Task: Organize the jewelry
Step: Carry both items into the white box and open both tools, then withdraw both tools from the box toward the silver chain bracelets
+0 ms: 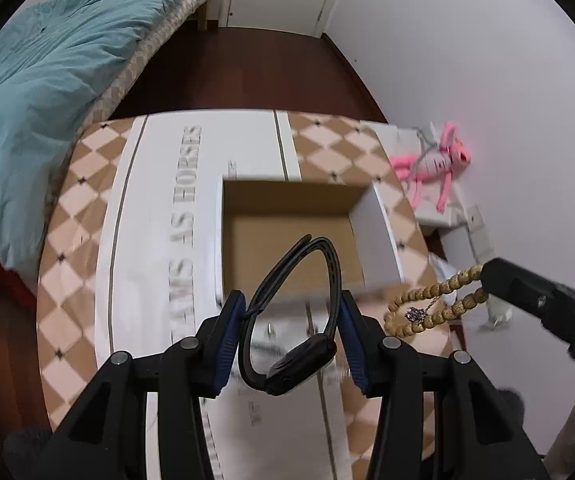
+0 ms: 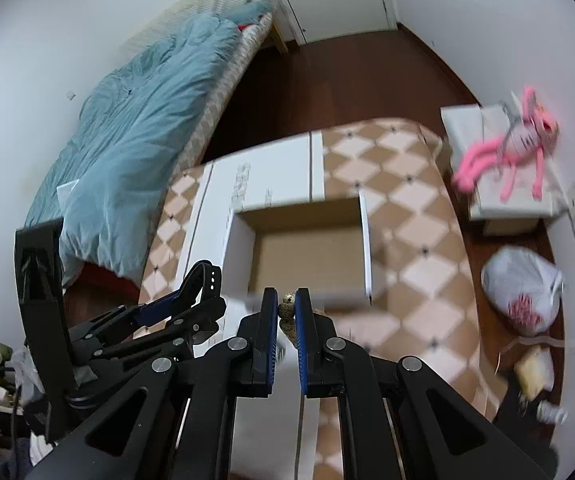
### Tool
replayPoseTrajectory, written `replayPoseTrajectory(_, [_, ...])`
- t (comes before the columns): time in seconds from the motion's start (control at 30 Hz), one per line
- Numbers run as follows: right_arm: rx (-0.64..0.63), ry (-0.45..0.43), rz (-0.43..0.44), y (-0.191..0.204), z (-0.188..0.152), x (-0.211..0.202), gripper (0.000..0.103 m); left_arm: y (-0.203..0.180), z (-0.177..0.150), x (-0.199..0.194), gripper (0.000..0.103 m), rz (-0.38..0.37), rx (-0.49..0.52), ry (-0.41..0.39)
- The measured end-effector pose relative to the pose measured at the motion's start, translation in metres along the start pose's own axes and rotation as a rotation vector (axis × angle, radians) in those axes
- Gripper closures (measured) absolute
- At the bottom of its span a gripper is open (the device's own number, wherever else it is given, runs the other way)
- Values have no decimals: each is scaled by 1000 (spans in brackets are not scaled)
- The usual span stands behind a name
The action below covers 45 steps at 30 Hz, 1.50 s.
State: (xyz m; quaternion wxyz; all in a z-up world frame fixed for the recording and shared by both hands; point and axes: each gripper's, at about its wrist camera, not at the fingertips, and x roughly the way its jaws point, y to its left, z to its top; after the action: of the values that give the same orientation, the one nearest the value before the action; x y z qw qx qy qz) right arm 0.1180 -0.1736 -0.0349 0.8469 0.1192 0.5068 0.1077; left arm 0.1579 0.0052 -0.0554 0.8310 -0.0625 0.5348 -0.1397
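Note:
My left gripper [image 1: 290, 304] is shut on a black smartwatch [image 1: 303, 364] by its looped strap and holds it above the near edge of an open white cardboard box [image 1: 379, 224]. It also shows in the right wrist view [image 2: 191, 300] at the left. My right gripper [image 2: 286, 300] is shut on a wooden bead bracelet [image 2: 287, 316], just short of the box [image 2: 367, 248]. In the left wrist view the bracelet [image 1: 431, 300] hangs from the right gripper with a small silver charm on it.
The box stands on a table with a tan diamond-pattern cloth [image 1: 79, 240] and a white runner. A bed with a teal duvet [image 1: 47, 80] is on the left. A pink plush toy [image 2: 503, 152] lies on a white stand to the right, and a plastic bag [image 2: 523, 288] is on the floor.

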Motion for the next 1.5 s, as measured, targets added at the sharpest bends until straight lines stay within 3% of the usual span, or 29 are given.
replayPoseTrajectory(0.17, [-11,24,-10,1,36,35,94,15,32,27,60,-6,-33,40])
replayPoseTrajectory(0.37, [5,93,-14,-9,61,84,94,26,56,55,52,-18,-105,99])
replayPoseTrajectory(0.5, [55,167,18,-26,69,112,93,29,65,60,18,4,-122,99])
replayPoseTrajectory(0.53, [66,174,16,-30,69,116,89,29,67,58,18,15,-120,92])
replayPoseTrajectory(0.63, [74,187,1,-38,67,120,43,29,70,54,13,50,-111,77])
replayPoseTrajectory(0.77, [57,168,-54,-42,63,117,30,32,67,44,7,117,-89,27])
replayPoseTrajectory(0.87, [-5,137,-188,-39,58,113,14,32,61,41,7,212,-54,-8])
replayPoseTrajectory(0.93, [-56,132,-302,-36,49,115,14,31,51,39,6,259,-33,-42])
replayPoseTrajectory(1.03, [-80,131,-369,-39,37,122,5,29,42,42,1,294,-15,-53])
replayPoseTrajectory(1.13, [-90,121,-419,-45,27,128,5,28,32,46,1,310,2,-54])
replayPoseTrajectory(1.5, [-85,67,-448,-40,14,110,5,18,20,38,1,314,-8,-66])
